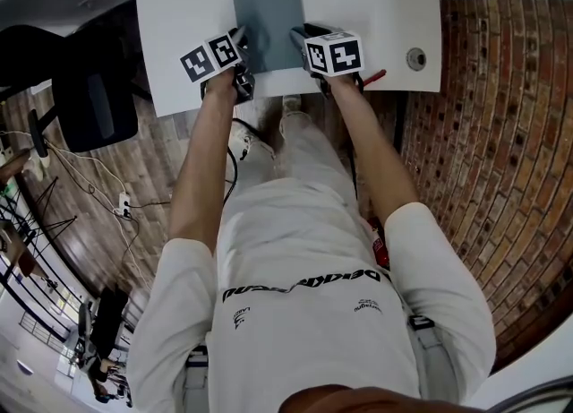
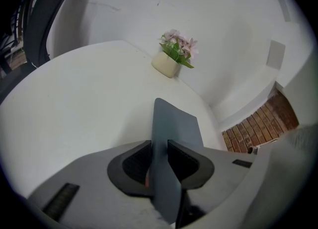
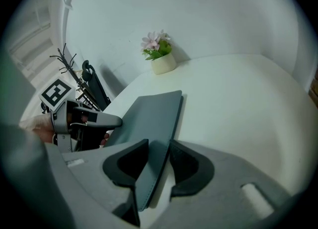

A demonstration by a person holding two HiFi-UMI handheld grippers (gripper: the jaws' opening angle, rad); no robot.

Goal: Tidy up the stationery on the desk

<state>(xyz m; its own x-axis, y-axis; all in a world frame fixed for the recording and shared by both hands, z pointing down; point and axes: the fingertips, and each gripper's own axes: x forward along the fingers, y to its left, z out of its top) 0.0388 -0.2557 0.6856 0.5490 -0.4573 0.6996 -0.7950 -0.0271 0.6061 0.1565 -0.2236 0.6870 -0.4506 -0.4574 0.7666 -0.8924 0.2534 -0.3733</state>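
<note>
The grey mat (image 1: 269, 17) lies mid-way along the surface's (image 1: 179, 8) near edge. The left gripper (image 2: 160, 156) pinches its near left corner. The right gripper (image 3: 159, 158) sits slack around the near right corner. Square the mat to the edge before the left gripper lets go.

Grey-blue folder (image 1: 269, 17), white desk (image 1: 179, 26), red brick floor (image 1: 483, 133).

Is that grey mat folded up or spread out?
Spread out: the grey mat shows as one full rectangle on the white desk, unfolded.
</note>
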